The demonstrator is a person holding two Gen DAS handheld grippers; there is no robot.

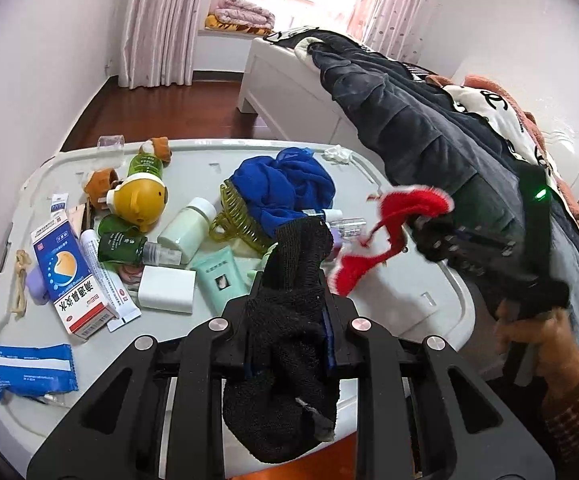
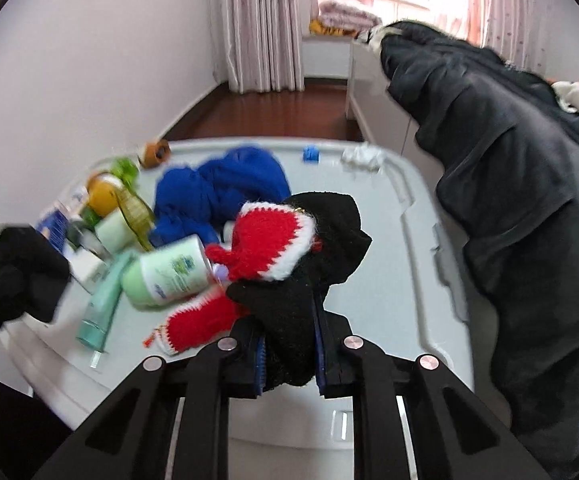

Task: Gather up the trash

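Each hand-held gripper is closed on a black sock, the left hand-held gripper (image 1: 289,320) just left of the red sock (image 1: 373,236), the right hand-held gripper (image 2: 289,344) touching it.

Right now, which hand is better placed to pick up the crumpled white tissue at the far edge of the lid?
Neither is free: the left gripper holds a black knitted sock, the right gripper black-and-red knitwear. Once emptied, probably right: the tissue lies on its side.
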